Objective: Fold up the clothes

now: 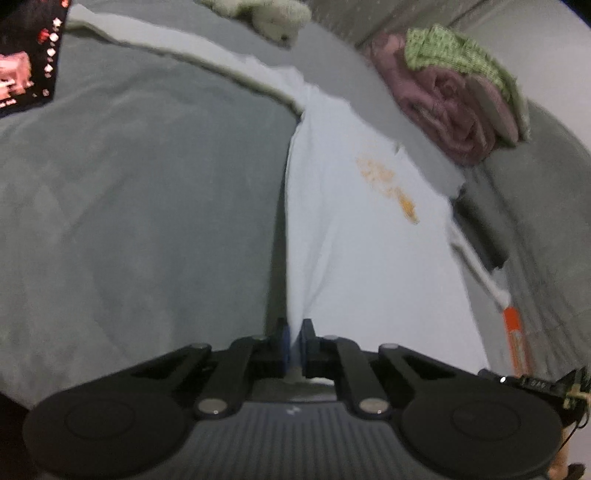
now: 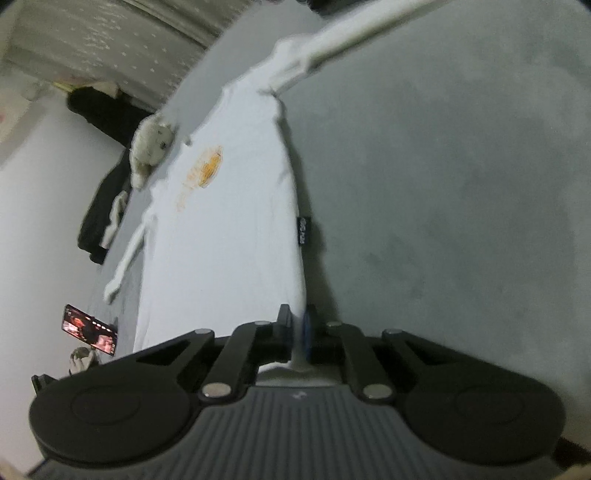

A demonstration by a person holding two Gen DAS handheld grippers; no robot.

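Two hand-held grippers are each clamped on an edge of the same white long-sleeved shirt (image 1: 369,236), which lies spread over a grey bed cover (image 1: 140,206). The left hand-held gripper (image 1: 294,343) has its blue-padded fingers (image 1: 283,341) drawn close together with a thin fold of the white fabric pinched between them, and from there the cloth fans away towards the top of the view. The right hand-held gripper (image 2: 298,332) is likewise narrowed onto the shirt's edge, the fabric passing between its fingers (image 2: 306,330). An orange print (image 2: 207,166) sits on the shirt's front, and a small black label (image 2: 304,230) juts from the side seam on the right of the right wrist view. One sleeve (image 2: 125,258) trails out to the left in that view; the other sleeve (image 2: 354,33) stretches up towards the top right. Beside the shirt sits a pale stuffed toy (image 2: 151,147), touching or just beside its shoulder. In the left wrist view a rolled pink cloth (image 1: 443,107) with a green knitted piece (image 1: 461,59) on top rests near the far edge of the bed. A phone (image 2: 90,328) with a lit screen lies to the left, well apart from the shirt. The pictures are somewhat blurred.
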